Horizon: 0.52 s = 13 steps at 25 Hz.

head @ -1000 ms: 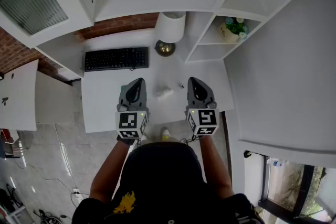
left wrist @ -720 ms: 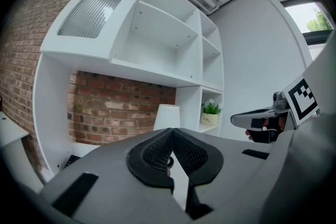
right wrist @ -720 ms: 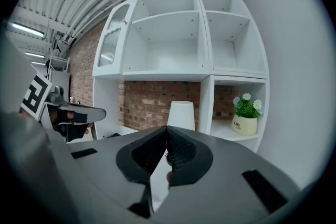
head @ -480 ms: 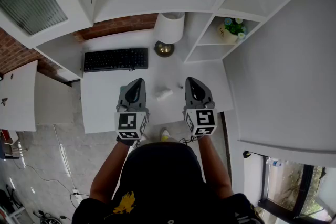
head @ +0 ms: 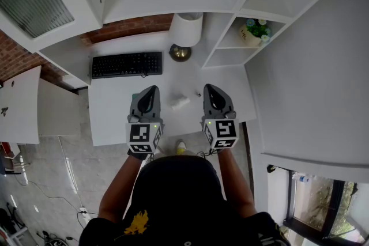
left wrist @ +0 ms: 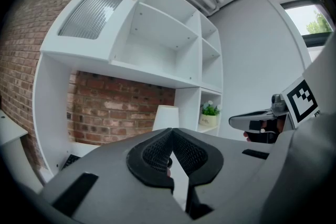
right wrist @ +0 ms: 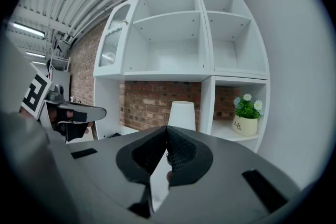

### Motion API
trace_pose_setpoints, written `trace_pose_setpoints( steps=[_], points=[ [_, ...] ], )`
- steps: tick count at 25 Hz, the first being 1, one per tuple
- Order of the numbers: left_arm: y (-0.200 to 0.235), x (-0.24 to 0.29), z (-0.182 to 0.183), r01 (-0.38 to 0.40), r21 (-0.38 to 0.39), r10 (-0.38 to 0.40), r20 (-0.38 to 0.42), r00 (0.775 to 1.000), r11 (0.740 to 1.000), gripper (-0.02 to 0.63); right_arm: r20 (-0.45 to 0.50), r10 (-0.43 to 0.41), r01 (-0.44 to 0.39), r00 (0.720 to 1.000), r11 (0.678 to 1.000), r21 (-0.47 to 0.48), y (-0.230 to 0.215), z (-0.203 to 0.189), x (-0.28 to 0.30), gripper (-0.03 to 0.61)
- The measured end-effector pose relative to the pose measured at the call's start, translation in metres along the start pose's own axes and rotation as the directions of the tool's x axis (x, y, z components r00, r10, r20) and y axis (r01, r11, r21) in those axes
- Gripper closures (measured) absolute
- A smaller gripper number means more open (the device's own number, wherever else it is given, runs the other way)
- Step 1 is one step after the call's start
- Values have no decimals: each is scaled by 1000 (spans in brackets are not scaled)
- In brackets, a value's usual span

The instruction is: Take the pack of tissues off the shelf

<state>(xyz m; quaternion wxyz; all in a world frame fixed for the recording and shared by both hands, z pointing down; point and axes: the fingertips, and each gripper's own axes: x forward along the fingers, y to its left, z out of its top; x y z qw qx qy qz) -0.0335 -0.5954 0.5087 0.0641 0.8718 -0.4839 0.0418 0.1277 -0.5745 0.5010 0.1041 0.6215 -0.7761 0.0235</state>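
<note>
A small white packet (head: pixel 180 102), possibly the pack of tissues, lies on the white desk (head: pixel 115 112) between my two grippers. The left gripper (head: pixel 152 90) hovers just left of it and the right gripper (head: pixel 208 88) just right of it, both pointing toward the shelf unit. Each is shut with its tips meeting and nothing between them, as the left gripper view (left wrist: pixel 170 130) and the right gripper view (right wrist: pixel 167 128) show. The shelf compartments (right wrist: pixel 168 44) look bare apart from a potted plant (right wrist: pixel 247 115).
A black keyboard (head: pixel 127 64) lies at the back left of the desk, and a white lamp (head: pixel 187 29) stands behind the packet. The potted plant (head: pixel 253 31) sits in the low right cubby. A small dark item (head: pixel 198 94) lies near the right gripper. A brick wall (left wrist: pixel 105 107) backs the desk.
The right gripper has edged slightly to the left. Nothing else has visibly moved.
</note>
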Motion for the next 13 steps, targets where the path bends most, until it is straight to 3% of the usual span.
trace_pose_setpoints(
  steps=[13],
  points=[
    [16, -17, -23, -19, 1, 19, -49, 999, 1000, 603, -12, 3, -3, 1000, 1000, 7, 7, -7, -5, 575]
  ],
)
